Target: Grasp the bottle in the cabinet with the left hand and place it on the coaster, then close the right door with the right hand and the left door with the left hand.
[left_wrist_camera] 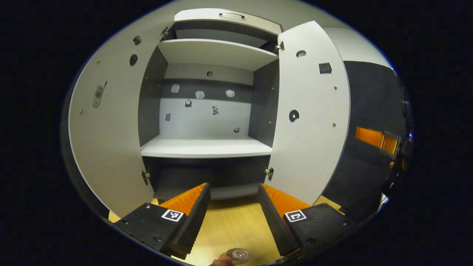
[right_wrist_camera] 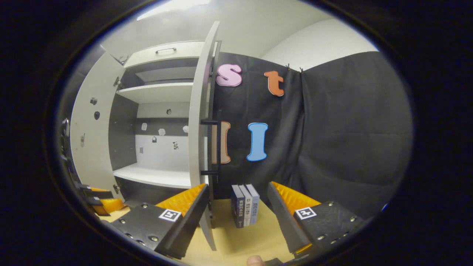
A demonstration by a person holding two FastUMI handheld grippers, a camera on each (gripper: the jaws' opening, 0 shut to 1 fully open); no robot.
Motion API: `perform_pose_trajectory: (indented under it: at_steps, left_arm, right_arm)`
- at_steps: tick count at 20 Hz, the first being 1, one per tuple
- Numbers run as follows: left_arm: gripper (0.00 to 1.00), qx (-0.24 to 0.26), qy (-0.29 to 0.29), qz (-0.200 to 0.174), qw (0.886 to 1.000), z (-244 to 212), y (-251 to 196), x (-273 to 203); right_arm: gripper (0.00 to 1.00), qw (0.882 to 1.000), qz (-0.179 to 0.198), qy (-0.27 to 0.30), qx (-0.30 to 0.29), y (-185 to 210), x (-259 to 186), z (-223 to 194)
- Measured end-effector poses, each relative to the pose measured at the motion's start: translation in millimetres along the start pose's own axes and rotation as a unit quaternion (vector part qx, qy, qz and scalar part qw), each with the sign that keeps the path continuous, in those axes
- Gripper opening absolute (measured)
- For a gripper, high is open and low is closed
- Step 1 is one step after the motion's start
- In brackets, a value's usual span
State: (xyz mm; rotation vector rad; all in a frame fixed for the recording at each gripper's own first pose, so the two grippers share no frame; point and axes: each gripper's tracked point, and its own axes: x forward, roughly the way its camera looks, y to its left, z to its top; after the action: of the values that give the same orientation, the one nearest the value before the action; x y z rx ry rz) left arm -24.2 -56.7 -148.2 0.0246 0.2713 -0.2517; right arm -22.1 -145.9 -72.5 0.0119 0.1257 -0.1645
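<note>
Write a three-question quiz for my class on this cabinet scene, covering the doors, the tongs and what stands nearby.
1. True or false: the left door and the right door both stand open.
2. Multiple choice: in the right gripper view, what stands on the table beside the right door? A. books B. a kettle C. a mug
3. Fill the gap: the left tongs are ____, with nothing between the fingers.

Key: 1 true; 2 A; 3 open.
</note>
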Motion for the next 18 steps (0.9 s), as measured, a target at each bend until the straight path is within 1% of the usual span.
perform_pose_trajectory:
  at_steps: [1, 2, 3, 7, 8, 9, 10, 15, 16, 17, 18]
  left_arm:
    - [0.80, -0.003, -0.013, 0.008, 1.000, 13, 4, -2]
    - [0.90, -0.005, -0.025, 0.019, 0.999, 24, 10, -5]
    - [0.91, -0.008, -0.034, 0.030, 0.999, 32, 16, -8]
    - [0.91, -0.015, -0.056, 0.051, 0.997, 52, 34, -20]
    - [0.91, -0.015, -0.060, 0.057, 0.996, 54, 39, -23]
    - [0.91, -0.015, -0.063, 0.063, 0.996, 56, 44, -27]
    - [0.92, -0.014, -0.065, 0.070, 0.995, 57, 49, -30]
    - [0.91, -0.009, -0.068, 0.097, 0.993, 61, 69, -42]
    - [0.91, -0.011, -0.070, 0.100, 0.992, 61, 71, -43]
    - [0.91, -0.013, -0.070, 0.102, 0.992, 62, 73, -43]
    - [0.91, -0.016, -0.070, 0.105, 0.992, 61, 75, -43]
  right_arm:
    - [0.94, 1.000, 0.000, -0.002, -0.001, 0, 1, 2]
    - [0.96, 1.000, 0.000, -0.004, -0.002, 0, 1, 3]
    - [0.96, 1.000, 0.000, -0.006, -0.004, 0, 3, 4]
    - [0.96, 1.000, 0.002, -0.014, -0.009, 1, 11, 11]
    - [0.94, 1.000, 0.004, -0.016, -0.011, 3, 13, 12]
    - [0.94, 1.000, 0.005, -0.017, -0.011, 3, 15, 13]
    - [0.96, 1.000, 0.007, -0.019, -0.012, 5, 17, 15]
    - [0.96, 1.000, 0.011, -0.023, -0.015, 11, 23, 15]
    - [0.94, 1.000, 0.010, -0.023, -0.014, 11, 24, 15]
    - [0.96, 1.000, 0.011, -0.022, -0.012, 12, 24, 14]
    - [0.96, 1.000, 0.013, -0.021, -0.008, 13, 24, 14]
